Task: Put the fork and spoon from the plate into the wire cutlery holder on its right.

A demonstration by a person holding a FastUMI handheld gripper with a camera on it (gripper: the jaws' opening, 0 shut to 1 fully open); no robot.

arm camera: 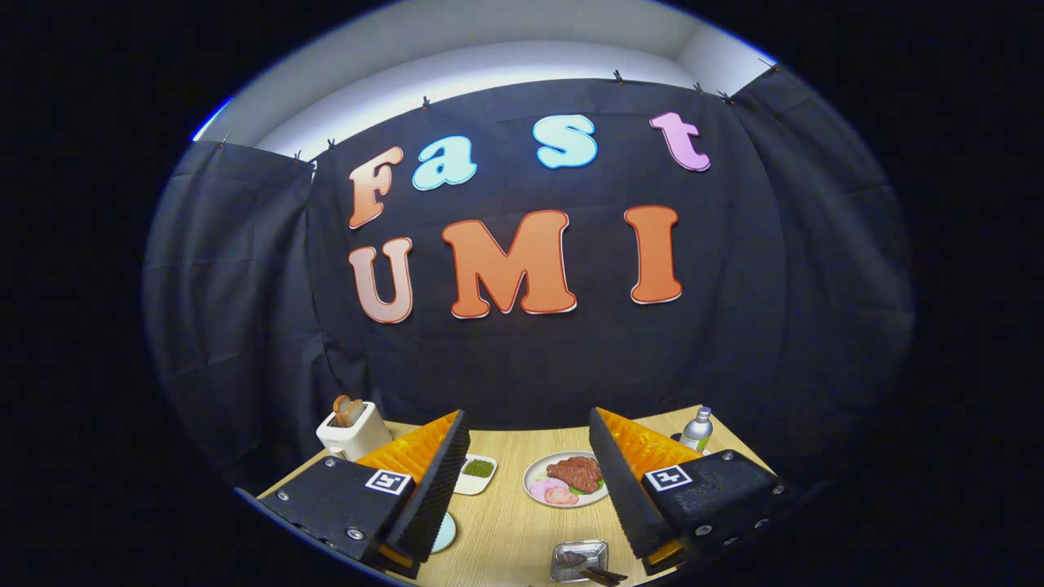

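Gripper [526,481] above table [506,522], jaws wide open, holding nothing.
Plate [538,471] of meat between the 2 fingers; wire cutlery holder [578,560] nearer, w/ a utensil in it.

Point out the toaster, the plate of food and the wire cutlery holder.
toaster [356,437]: gripper view, on its white body.
plate of food [534,470]: gripper view, on its bare white rim.
wire cutlery holder [579,549]: gripper view, on its far rim, between the open fingers.

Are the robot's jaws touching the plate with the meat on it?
Apart. In the gripper view the gripper is open, its jaws spread wide and holding nothing. The plate lies on the table beyond them, with bare wood showing between.
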